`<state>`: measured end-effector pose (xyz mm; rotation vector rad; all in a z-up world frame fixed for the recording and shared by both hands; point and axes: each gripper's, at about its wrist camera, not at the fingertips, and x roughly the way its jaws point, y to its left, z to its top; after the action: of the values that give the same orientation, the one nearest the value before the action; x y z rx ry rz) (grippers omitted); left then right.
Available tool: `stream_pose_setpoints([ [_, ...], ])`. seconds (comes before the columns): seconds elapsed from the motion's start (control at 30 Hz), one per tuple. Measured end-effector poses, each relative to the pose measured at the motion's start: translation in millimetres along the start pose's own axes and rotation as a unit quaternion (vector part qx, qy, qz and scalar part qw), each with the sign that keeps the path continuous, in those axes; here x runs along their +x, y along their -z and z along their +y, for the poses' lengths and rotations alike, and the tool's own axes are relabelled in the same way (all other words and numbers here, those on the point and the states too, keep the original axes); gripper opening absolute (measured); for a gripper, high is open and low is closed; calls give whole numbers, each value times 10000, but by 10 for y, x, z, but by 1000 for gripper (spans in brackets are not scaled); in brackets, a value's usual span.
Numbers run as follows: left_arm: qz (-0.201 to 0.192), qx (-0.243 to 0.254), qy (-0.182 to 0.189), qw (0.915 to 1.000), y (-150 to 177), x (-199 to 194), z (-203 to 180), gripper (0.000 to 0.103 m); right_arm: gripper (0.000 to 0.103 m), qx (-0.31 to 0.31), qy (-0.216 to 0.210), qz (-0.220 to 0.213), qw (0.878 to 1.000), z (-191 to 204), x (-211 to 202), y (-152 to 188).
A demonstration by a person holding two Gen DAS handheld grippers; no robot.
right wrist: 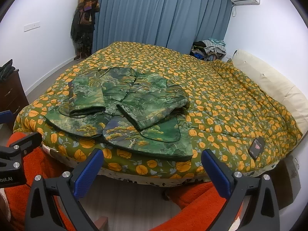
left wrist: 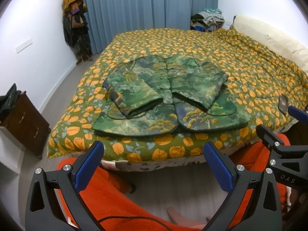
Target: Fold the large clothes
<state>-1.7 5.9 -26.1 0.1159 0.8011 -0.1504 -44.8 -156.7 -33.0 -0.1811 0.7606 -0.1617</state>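
A green landscape-print jacket (left wrist: 167, 94) is lying on the bed's olive quilt (left wrist: 250, 61) patterned with orange flowers; blue curtains (left wrist: 142, 3) are hanging behind.

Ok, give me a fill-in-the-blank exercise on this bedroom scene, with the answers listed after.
1. The green jacket lies with both sleeves folded ____ its front.
2. Both the left hand-held gripper and the right hand-held gripper are ____, holding nothing.
3. The phone rests on the ____.
4. The curtains are ____ in colour.

Missing words: over; open; bed; blue
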Motion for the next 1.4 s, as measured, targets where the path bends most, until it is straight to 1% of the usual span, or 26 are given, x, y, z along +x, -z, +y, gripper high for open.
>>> stream_pose_setpoints([
  [0.1, 14, -74, 87, 9999, -2, 20, 44, 103, 103, 29, -85, -37, 10000, -26, 27, -4],
  [0.23, -28, -341, 290, 9990, -20, 85, 218, 103, 103, 68, -152, -146, 9998, -90, 65, -25],
  [0.37, 15, -465, 306, 9984, -44, 232, 350, 103, 103, 148, -311, -471, 9983, -232, 104, -42],
  [0.43, 32, -464, 259, 9986, -51, 318, 386, 103, 103, 113, -511, -768, 9957, -308, 132, -54],
  [0.47, 65, -446, 206, 9988, -60, 382, 401, 103, 103, 32, -746, -971, 9925, -337, 170, -69],
  [0.5, 94, -437, 184, 9988, -64, 421, 408, 103, 103, -133, -1103, -1141, 9872, -348, 253, -95],
  [0.53, 156, -432, 170, 9988, -72, 491, 412, 103, 103, -254, -1389, -1139, 9834, -350, 341, -125],
  [0.57, 209, -434, 174, 9987, -80, 541, 417, 103, 103, -467, -1633, -881, 9815, -313, 545, -176],
  [0.6, 263, -443, 185, 9985, -86, 591, 419, 103, 103, -690, -1685, -550, 9817, -246, 789, -232],
  [0.63, 315, -455, 200, 9983, -88, 640, 422, 103, 103, -905, -1693, -361, 9807, -175, 991, -270],
  [0.73, 428, -493, 219, 9976, -87, 734, 451, 103, 103, -1534, -1549, -214, 9757, 50, 1599, -410],
  [0.8, 489, -529, 212, 9972, -84, 777, 473, 103, 102, -1823, -1545, -56, 9710, 186, 1989, -500],
  [0.87, 562, -576, 175, 9966, -73, 821, 506, 103, 102, -1987, -1532, 257, 9677, 340, 2511, -608],
  [0.9, 595, -596, 155, 9963, -69, 839, 522, 103, 101, -1971, -1559, 424, 9670, 381, 2726, -644],
  [0.93, 636, -624, 134, 9959, -54, 860, 549, 103, 94, -1940, -1584, 542, 9666, 379, 2874, -643],
  [1.0, 685, -652, 112, 9954, -41, 895, 580, 103, 81, -1832, -1481, 881, 9678, 387, 3248, -654],
  [1.03, 733, -666, 88, 9950, -25, 926, 600, 103, 81, -1795, -1521, 1043, 9663, 369, 3362, -628],
  [1.07, 777, -671, 66, 9947, -19, 962, 610, 103, 79, -1727, -1578, 1104, 9660, 335, 3415, -591],
  [1.1, 832, -675, 46, 9942, -14, 1007, 619, 103, 63, -1672, -1607, 1114, 9663, 285, 3421, -573],
  [1.13, 887, -681, 35, 9937, -9, 1049, 630, 103, 25, -1636, -1493, 1072, 9693, 209, 3382, -582],
  [1.17, 933, -687, 31, 9933, -9, 1088, 633, 103, 11, -1518, -1389, 1037, 9731, 116, 3313, -611],
  [1.23, 992, -690, 22, 9927, -13, 1148, 645, 103, 11, -1138, -1459, 946, 9782, -124, 3119, -705],
  [1.3, 1005, -678, 22, 9926, -43, 1199, 658, 102, 11, -808, -1305, 614, 9862, -536, 2759, -879],
  [1.4, 888, -658, 94, 9938, -142, 1244, 714, 103, 11, -289, -1022, 199, 9941, -1226, 2342, -1130],
])
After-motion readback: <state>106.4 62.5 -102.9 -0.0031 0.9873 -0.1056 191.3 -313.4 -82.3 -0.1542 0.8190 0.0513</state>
